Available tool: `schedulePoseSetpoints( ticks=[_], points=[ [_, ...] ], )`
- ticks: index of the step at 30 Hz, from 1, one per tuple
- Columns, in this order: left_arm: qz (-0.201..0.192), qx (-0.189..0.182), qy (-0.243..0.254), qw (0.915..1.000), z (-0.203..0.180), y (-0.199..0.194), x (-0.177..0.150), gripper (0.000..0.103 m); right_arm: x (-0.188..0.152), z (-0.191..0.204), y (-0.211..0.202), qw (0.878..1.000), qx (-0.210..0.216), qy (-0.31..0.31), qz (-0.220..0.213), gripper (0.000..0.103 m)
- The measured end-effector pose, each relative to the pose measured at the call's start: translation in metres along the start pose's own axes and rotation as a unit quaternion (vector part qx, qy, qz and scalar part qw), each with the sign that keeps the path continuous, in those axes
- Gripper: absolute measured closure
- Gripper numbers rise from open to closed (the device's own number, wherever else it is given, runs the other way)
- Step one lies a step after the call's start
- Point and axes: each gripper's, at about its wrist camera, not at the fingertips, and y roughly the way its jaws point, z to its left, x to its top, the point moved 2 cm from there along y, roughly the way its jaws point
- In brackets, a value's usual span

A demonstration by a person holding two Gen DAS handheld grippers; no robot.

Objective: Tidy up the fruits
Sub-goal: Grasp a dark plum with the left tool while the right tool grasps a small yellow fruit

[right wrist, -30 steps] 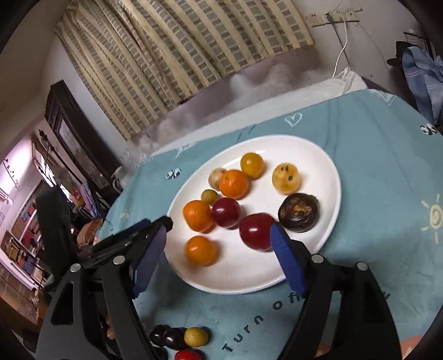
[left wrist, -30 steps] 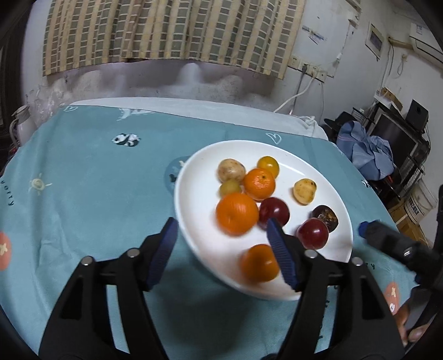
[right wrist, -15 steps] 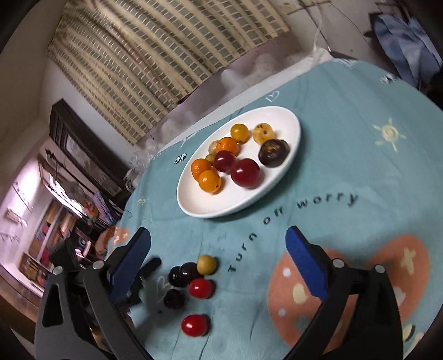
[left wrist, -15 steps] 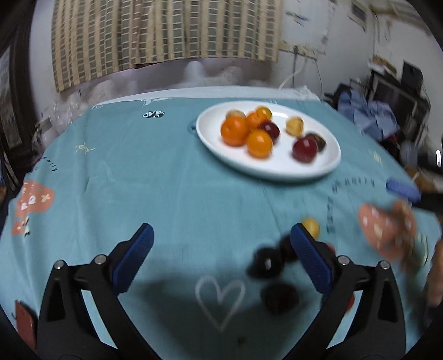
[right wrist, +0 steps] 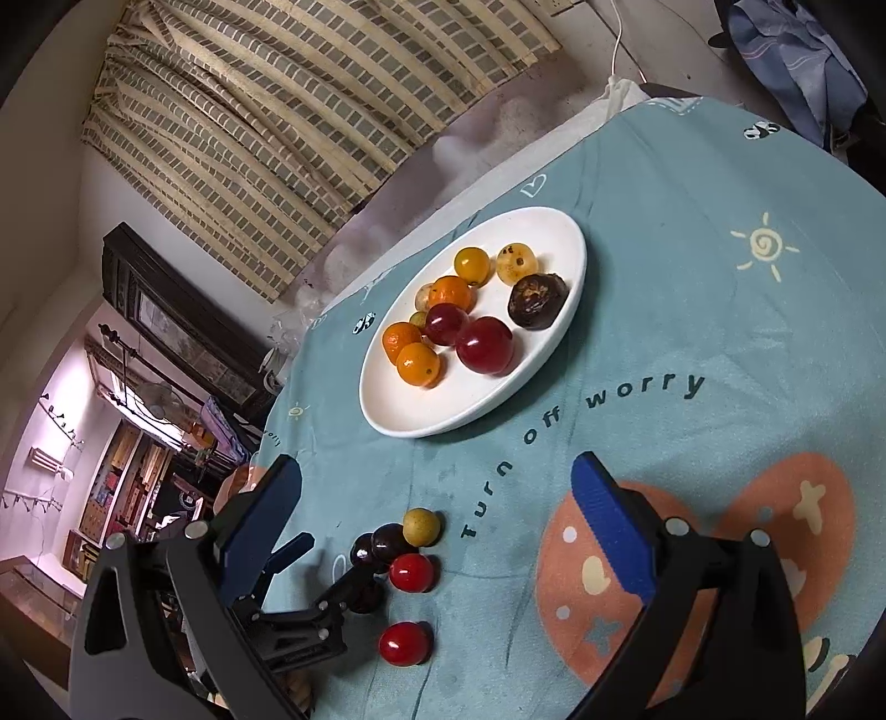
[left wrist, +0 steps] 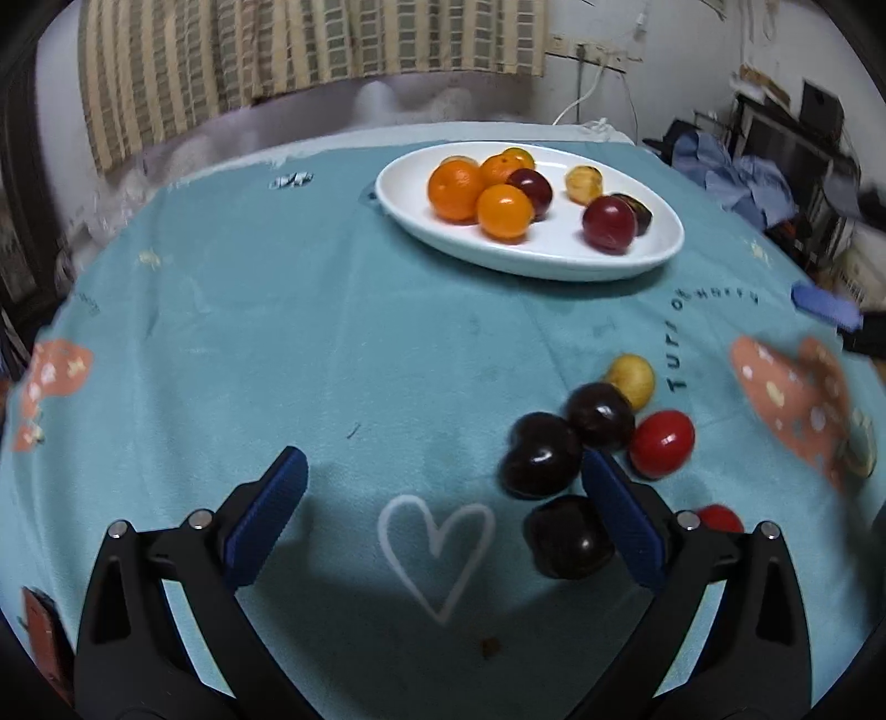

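A white plate (left wrist: 415,207) (right wrist: 559,238) at the far side of the teal cloth holds several oranges, red plums and other small fruits. Loose fruit lies near me: three dark plums (left wrist: 540,457) (right wrist: 387,543), a yellow fruit (left wrist: 631,379) (right wrist: 422,526) and two red tomatoes (left wrist: 662,443) (right wrist: 411,572). My left gripper (left wrist: 440,509) is open and empty, low over the cloth, its right finger beside the dark plums; it also shows in the right wrist view (right wrist: 326,570). My right gripper (right wrist: 437,520) is open and empty, above the loose fruit.
The round table wears a teal cloth (left wrist: 221,310) printed with a heart, mushrooms and text. A striped curtain (left wrist: 310,50) hangs behind. Clothes and clutter (left wrist: 742,171) sit at the right, and a dark cabinet (right wrist: 166,310) stands at the left.
Both grippers pulled back from the plate toward the near side of the table. The left gripper dropped low beside the loose dark plums. Both stayed open.
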Motion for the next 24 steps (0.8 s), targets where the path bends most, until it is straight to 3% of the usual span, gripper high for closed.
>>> schedulePoseSetpoints(
  ticks=[3,5,7,11,13,19,24],
  points=[
    [-0.011,0.000,-0.039,0.9992,0.018,-0.003,0.004,0.002,0.000,-0.001,0.000,1.000,-0.001,0.003,0.000,0.005],
    [-0.026,0.041,-0.064,0.9968,0.034,-0.010,0.005,0.002,0.000,-0.002,0.000,1.000,-0.003,0.005,-0.002,0.005],
    [-0.036,0.060,-0.088,0.9937,0.048,-0.016,0.005,0.002,0.001,-0.003,0.000,1.000,-0.001,0.005,-0.002,0.005],
    [-0.051,0.013,-0.133,0.9898,0.059,-0.025,0.003,0.002,0.000,-0.003,0.000,1.000,-0.002,0.002,0.000,0.005],
    [-0.044,0.007,-0.114,0.9925,0.049,-0.022,0.002,0.002,0.000,-0.002,0.001,1.000,-0.002,0.002,0.002,0.005],
    [-0.049,0.070,-0.008,0.9963,0.011,-0.015,0.002,0.002,-0.001,-0.002,0.000,1.000,0.000,0.004,-0.003,0.005],
    [-0.029,0.066,0.005,0.9974,0.008,-0.009,0.002,0.002,-0.001,-0.002,0.003,1.000,-0.003,0.002,0.000,0.005]
  ],
)
